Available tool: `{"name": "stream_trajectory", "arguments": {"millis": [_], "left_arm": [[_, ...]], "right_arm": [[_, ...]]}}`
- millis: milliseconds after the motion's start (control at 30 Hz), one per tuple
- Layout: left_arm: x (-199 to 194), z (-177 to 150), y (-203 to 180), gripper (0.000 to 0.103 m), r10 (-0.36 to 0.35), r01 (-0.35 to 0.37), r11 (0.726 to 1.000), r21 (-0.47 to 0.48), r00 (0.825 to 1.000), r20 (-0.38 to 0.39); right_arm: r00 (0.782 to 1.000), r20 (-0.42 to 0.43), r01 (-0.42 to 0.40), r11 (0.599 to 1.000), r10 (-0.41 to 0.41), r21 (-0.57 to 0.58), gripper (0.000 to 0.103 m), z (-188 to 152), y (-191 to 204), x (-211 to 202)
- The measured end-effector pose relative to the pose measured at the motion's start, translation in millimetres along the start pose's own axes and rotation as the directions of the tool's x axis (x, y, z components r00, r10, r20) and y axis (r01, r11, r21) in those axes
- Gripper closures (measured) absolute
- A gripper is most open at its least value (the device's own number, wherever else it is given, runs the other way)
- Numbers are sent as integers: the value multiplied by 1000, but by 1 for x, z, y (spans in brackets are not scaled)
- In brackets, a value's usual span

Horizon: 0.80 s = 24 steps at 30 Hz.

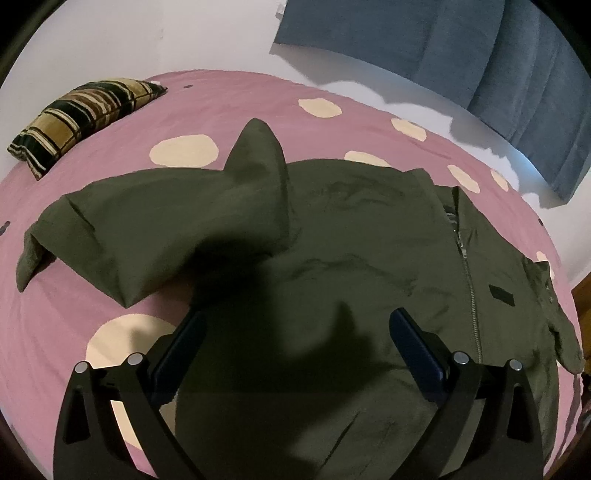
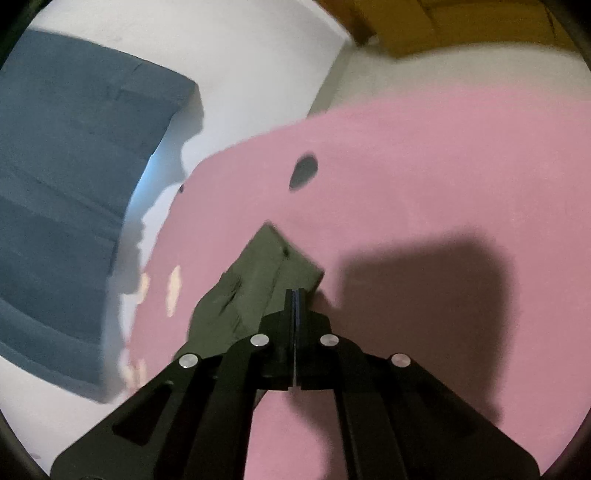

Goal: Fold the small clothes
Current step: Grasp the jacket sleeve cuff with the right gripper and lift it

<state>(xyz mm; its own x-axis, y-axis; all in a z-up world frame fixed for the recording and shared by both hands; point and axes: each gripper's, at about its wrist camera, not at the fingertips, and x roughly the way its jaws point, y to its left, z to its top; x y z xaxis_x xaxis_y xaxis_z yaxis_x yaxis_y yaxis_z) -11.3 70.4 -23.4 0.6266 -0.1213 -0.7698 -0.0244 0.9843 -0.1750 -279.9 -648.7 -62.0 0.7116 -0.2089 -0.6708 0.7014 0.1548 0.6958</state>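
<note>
An olive green zip jacket (image 1: 351,236) lies spread on the pink dotted bedsheet (image 1: 236,107), its left sleeve (image 1: 147,229) folded across the body and a corner sticking up. My left gripper (image 1: 295,325) is open above the jacket's lower part, holding nothing. In the right wrist view, my right gripper (image 2: 294,295) is shut on a lifted edge of the jacket (image 2: 258,280), over the pink sheet (image 2: 424,166). The view is motion-blurred.
A striped brown-black pillow (image 1: 81,114) lies at the bed's far left. A blue-grey curtain hangs on the white wall (image 1: 480,51) and shows in the right wrist view (image 2: 74,166). Wooden furniture (image 2: 443,22) stands beyond the bed's corner.
</note>
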Motion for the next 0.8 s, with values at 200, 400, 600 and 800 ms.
{"name": "stream_trajectory", "arguments": {"millis": [200,400,600,800], "left_arm": [[-4,1,0,4,-7,7,1000,15,1000,19],[-3,1,3,4,-16,16,1000,12,1000,5],[-2,0,16,4,-32,32,998,-45,999,-13],[-8,1,28,4,-7,8,999,-38,1000,12]], "right_arm": [[998,51,-43,997,40,65,36,0,-1,3],[1000,20,-18,1000,18,7,44,11,25,36],[999,12,44,994,-43,-96,90,12,35,29],[996,21,84,994,-83,-72,90,17,8,27]]}}
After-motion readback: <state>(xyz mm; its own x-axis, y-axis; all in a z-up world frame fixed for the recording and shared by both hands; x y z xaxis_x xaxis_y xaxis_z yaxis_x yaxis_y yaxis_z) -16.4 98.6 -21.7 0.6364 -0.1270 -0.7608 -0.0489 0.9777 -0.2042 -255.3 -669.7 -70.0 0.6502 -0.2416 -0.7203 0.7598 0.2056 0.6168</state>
